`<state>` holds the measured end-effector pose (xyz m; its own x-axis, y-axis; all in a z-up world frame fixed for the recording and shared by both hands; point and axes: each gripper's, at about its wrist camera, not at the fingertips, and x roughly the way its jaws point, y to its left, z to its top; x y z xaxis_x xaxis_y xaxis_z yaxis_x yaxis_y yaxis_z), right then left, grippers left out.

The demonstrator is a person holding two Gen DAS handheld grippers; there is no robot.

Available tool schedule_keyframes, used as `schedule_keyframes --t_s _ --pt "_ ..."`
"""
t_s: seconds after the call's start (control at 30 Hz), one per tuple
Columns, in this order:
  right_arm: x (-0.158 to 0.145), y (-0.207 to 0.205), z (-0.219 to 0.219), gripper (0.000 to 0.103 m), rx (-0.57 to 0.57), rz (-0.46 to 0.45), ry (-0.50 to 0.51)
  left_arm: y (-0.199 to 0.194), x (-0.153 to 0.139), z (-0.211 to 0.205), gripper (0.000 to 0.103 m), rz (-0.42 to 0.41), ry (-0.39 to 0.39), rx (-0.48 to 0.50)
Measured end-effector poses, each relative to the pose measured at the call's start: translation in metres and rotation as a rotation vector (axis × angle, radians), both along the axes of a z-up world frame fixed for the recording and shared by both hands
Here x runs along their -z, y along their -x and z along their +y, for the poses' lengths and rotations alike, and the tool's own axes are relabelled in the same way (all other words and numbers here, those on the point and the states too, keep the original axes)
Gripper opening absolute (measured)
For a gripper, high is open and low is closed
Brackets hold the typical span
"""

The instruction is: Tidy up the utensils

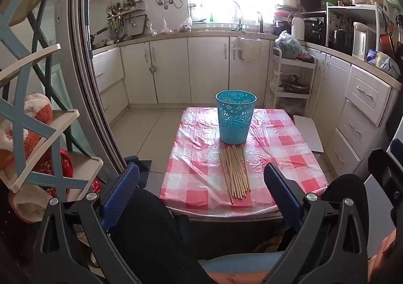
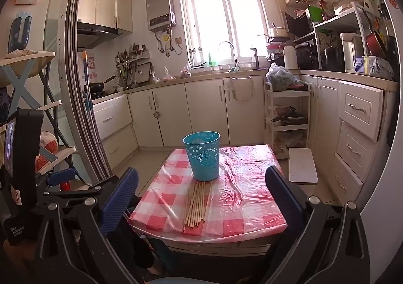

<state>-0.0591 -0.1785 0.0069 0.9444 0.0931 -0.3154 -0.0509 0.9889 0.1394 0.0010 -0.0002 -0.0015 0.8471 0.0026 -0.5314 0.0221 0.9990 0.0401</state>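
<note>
A bundle of several wooden chopsticks (image 1: 235, 173) lies flat on a small table with a pink-and-white checked cover (image 1: 284, 155). A blue perforated plastic holder (image 1: 235, 117) stands upright just behind them. Both also show in the right wrist view: chopsticks (image 2: 197, 204), holder (image 2: 202, 156), table (image 2: 246, 198). My left gripper (image 1: 201, 183) is open and empty, held back before the table's near edge. My right gripper (image 2: 201, 188) is open and empty, also short of the near edge.
A white rolling cart (image 2: 287, 112) stands behind the table on the right, with a white board (image 2: 302, 165) beside the table. Kitchen cabinets (image 2: 201, 107) line the back and right. A shelf rack (image 1: 37, 112) and sliding door frame (image 1: 85, 62) stand at left.
</note>
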Motion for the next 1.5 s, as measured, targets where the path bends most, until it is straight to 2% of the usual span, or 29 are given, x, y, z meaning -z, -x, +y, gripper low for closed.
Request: schedule_keyframes --t_s 0.17,0.87,1.5 --pt "0.001 0.001 0.001 0.097 -0.002 0.004 -0.004 0.000 0.000 0.011 0.095 0.015 0.027 -0.008" --pt "0.001 0.007 -0.005 0.097 -0.008 0.025 -0.033 0.010 0.000 0.001 0.095 0.018 0.009 -0.019" --pt "0.006 0.003 -0.007 0.097 -0.016 0.047 -0.039 0.010 0.003 0.005 0.095 0.032 0.027 -0.020"
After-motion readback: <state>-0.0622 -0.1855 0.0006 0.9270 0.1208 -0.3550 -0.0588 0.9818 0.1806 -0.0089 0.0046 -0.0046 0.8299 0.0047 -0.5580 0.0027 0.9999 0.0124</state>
